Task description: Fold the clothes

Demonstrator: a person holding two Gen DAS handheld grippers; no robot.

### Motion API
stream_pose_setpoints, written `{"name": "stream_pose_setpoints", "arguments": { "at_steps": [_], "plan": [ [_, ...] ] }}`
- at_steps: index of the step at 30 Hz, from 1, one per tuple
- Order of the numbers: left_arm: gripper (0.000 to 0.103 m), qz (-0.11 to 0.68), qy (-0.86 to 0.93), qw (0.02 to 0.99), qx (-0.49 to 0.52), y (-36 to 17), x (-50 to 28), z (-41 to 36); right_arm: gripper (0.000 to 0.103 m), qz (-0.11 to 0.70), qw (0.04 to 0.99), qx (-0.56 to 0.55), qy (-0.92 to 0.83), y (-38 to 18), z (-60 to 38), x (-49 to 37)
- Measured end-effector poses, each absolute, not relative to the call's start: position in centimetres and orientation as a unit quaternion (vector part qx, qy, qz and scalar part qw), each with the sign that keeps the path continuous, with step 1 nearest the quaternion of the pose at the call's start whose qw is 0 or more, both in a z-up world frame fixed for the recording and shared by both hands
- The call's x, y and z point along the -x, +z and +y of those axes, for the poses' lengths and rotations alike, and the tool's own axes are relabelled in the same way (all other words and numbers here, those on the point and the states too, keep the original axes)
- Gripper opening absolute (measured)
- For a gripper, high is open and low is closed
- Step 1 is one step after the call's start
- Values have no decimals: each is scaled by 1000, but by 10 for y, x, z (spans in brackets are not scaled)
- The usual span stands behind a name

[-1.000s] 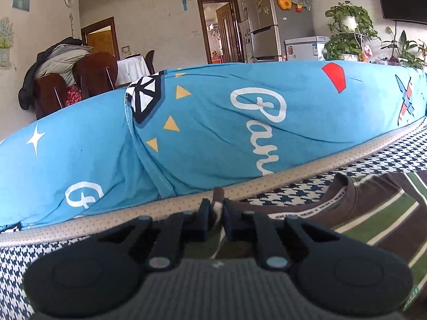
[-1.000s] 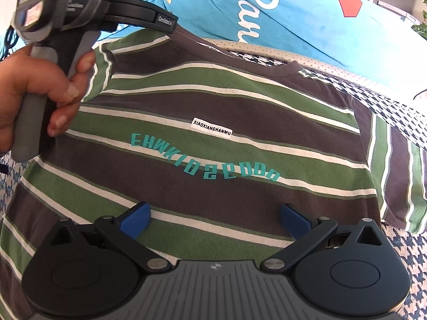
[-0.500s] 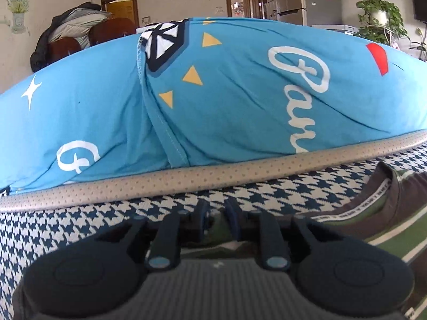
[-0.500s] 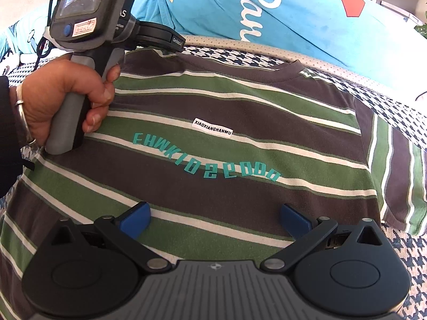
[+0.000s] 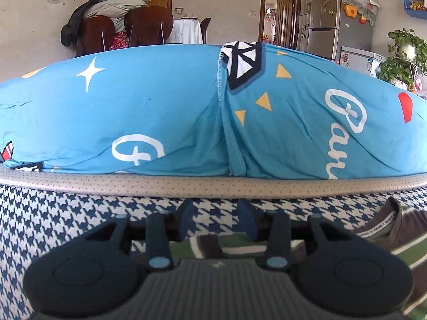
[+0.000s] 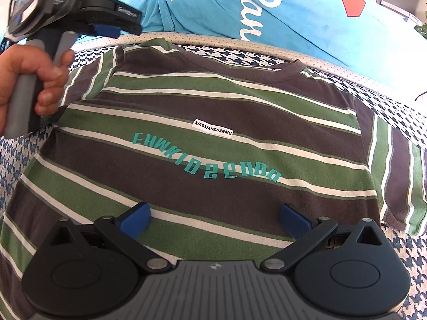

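The left gripper (image 5: 216, 220) sat low in the centre of its own view, jaws opening, with nothing pinched between the blue fingertips (image 5: 185, 218); the sleeve of the striped T-shirt (image 6: 213, 144) lay just beneath and behind them. In the right wrist view it appeared at upper left (image 6: 106, 30), held by a hand (image 6: 29, 85) over the shirt's sleeve end. The right gripper (image 6: 214, 217) stood wide apart at the bottom centre, hovering over the shirt's lower half and clamping nothing. The shirt lay flat, front up, filling the middle of the frame on a houndstooth cover (image 6: 408, 253). Beyond its collar, across the top, lay a blue printed quilt (image 5: 160, 112).
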State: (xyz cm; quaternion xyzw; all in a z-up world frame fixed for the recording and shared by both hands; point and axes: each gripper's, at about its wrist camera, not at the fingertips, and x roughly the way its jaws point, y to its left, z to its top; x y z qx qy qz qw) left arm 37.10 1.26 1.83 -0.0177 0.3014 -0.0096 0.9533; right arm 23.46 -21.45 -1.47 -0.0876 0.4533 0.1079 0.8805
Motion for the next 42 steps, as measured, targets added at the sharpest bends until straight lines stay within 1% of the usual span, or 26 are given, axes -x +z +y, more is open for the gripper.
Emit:
{"name": "stream_pose_setpoints", "arguments": {
  "at_steps": [6, 16, 22, 26, 31, 35, 37, 40, 41, 42],
  "plan": [
    [44, 307, 14, 951, 17, 22, -354, 39, 103, 452, 881, 89, 107, -15, -214, -235],
    [45, 339, 45, 939, 28, 23, -326, 91, 103, 449, 882, 93, 107, -16, -213, -235],
    [49, 362, 56, 929, 54, 17, -307, 125, 103, 447, 883, 94, 107, -16, -212, -235],
    [49, 374, 58, 920, 103, 5, -295, 147, 103, 446, 883, 96, 107, -16, -212, -234],
    [51, 378, 34, 913, 146, 0, -289, 152, 103, 444, 884, 97, 108, -17, -212, -235],
    [52, 391, 15, 909, 145, -7, -288, 142, 103, 444, 884, 97, 109, -17, -212, -235],
    [48, 396, 20, 908, 135, -12, -290, 134, 103, 443, 884, 97, 108, -17, -212, -235],
    [31, 400, 28, 908, 126, -18, -292, 127, 103, 443, 885, 97, 108, -17, -212, -235],
    [18, 394, 30, 911, 117, -16, -291, 123, 103, 443, 885, 97, 109, -17, -212, -235],
    [12, 389, 33, 915, 107, -15, -289, 120, 103, 443, 885, 97, 109, -17, -212, -235]
  ]
}}
